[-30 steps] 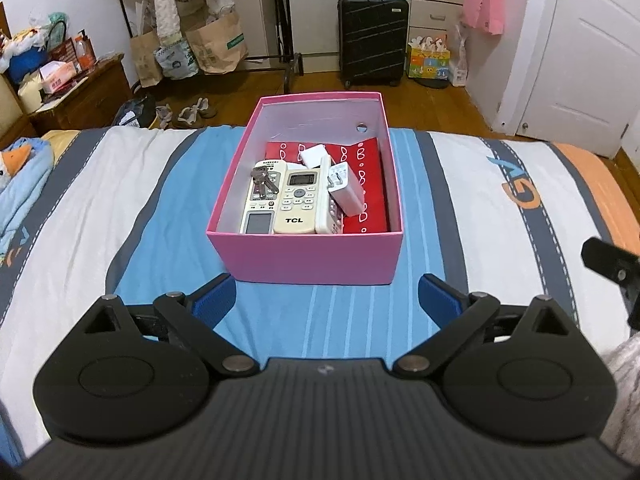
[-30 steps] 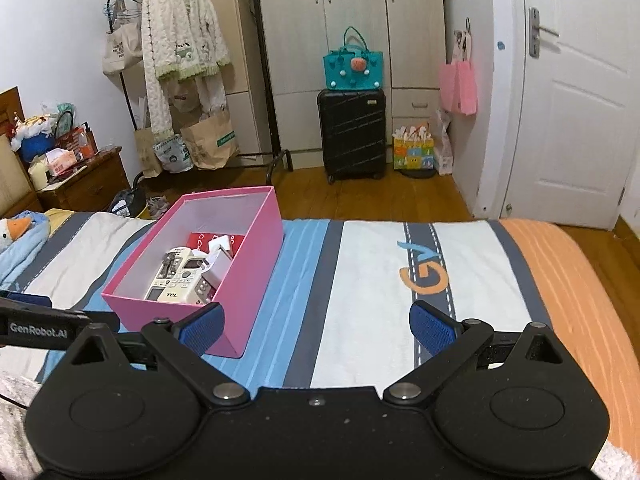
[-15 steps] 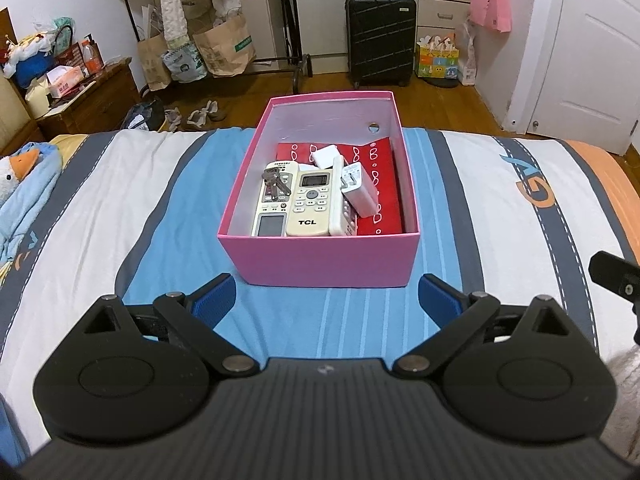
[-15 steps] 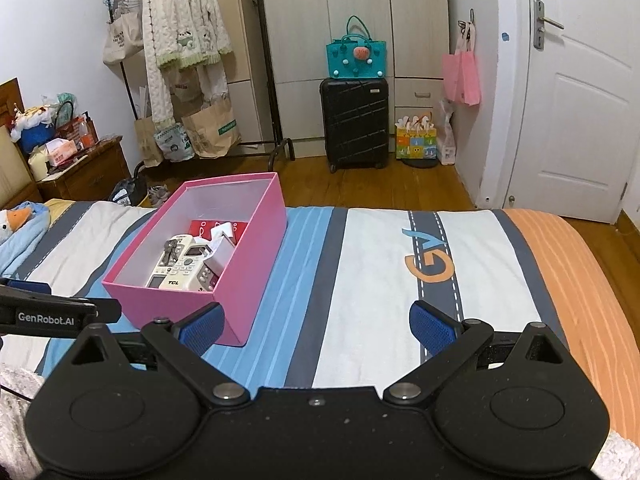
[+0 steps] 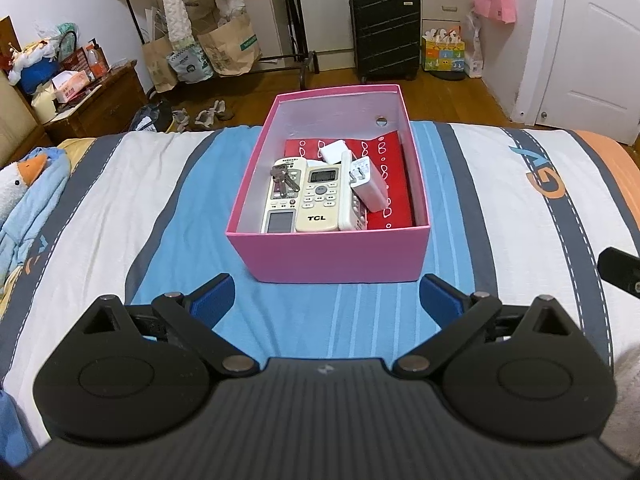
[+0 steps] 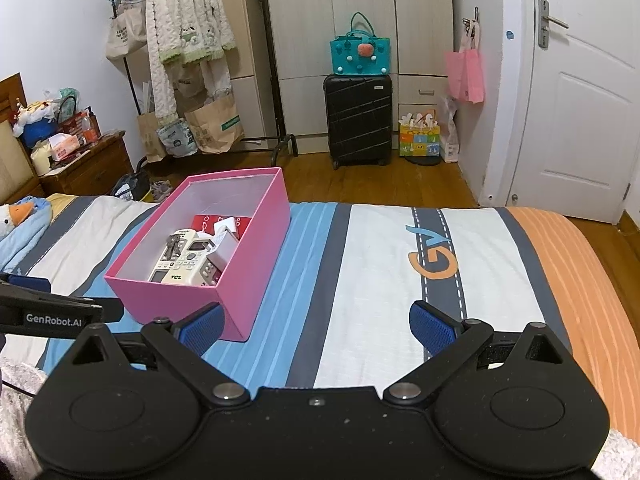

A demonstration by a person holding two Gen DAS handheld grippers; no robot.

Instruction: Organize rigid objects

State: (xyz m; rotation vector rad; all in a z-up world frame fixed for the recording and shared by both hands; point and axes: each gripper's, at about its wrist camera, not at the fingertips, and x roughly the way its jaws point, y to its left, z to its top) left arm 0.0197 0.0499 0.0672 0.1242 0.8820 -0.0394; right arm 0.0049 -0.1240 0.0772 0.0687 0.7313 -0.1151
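A pink box (image 5: 332, 258) stands on the striped bed, also seen in the right wrist view (image 6: 256, 236). Inside lie a cream TCL remote (image 5: 318, 202), a white remote (image 5: 280, 206) with keys (image 5: 284, 180) on it, a white charger (image 5: 368, 184), a small white adapter (image 5: 334, 151) and a red booklet (image 5: 394, 188). My left gripper (image 5: 326, 300) is open and empty, just in front of the box. My right gripper (image 6: 316, 326) is open and empty, to the right of the box over the bed.
The bed's far edge (image 6: 400, 205) drops to a wooden floor. A black suitcase (image 6: 358, 120), a clothes rack (image 6: 188, 60), a wooden side table (image 5: 100, 100) and a white door (image 6: 580, 100) are beyond. A blue duck plush (image 5: 28, 196) lies at the left.
Both grippers have drawn back and risen a little, so the box sits lower and smaller in view. Both stay open and empty. The box's contents have not moved.
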